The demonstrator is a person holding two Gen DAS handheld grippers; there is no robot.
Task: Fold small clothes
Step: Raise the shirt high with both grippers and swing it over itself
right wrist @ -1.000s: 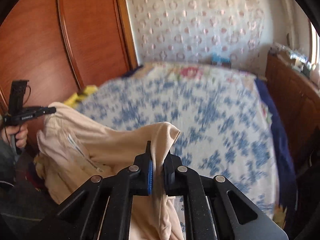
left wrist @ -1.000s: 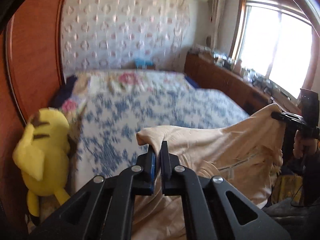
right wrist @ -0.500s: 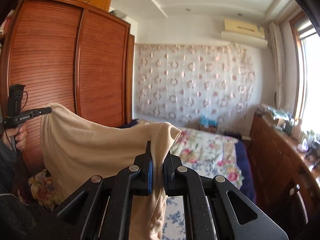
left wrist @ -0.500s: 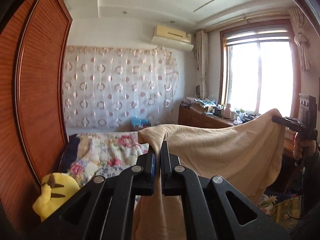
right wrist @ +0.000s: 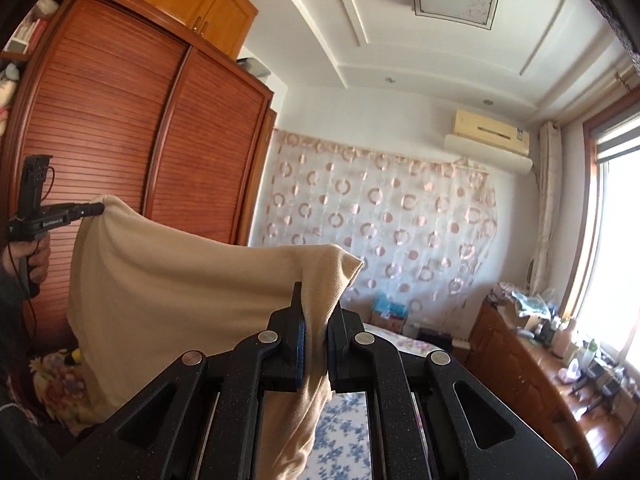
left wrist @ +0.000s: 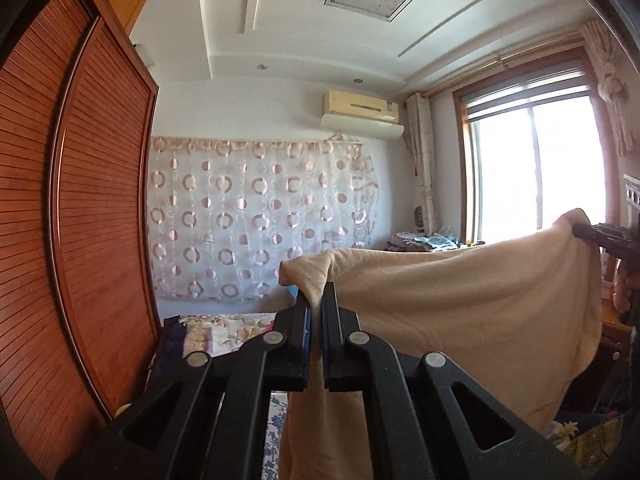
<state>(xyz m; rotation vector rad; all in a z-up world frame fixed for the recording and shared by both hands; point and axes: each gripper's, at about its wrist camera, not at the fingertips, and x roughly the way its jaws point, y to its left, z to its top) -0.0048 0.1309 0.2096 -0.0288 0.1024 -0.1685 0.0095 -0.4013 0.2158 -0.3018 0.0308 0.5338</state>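
Observation:
A beige garment hangs stretched in the air between both grippers, well above the bed. My left gripper is shut on one top corner of it. In the left wrist view the right gripper pinches the other corner at the far right. In the right wrist view my right gripper is shut on its corner of the beige garment, and the left gripper holds the far corner at the left, with a hand on its handle. The cloth hangs down loosely below both grips.
A bed with a blue-and-white floral cover lies below. A tall wooden wardrobe stands along the left. A wooden dresser with small items runs under the window. A patterned curtain covers the far wall.
Both grippers have risen and tipped up toward level, lifting the beige garment off the bed until it hangs spread in the air. The bed and yellow plush toy dropped out of the left view.

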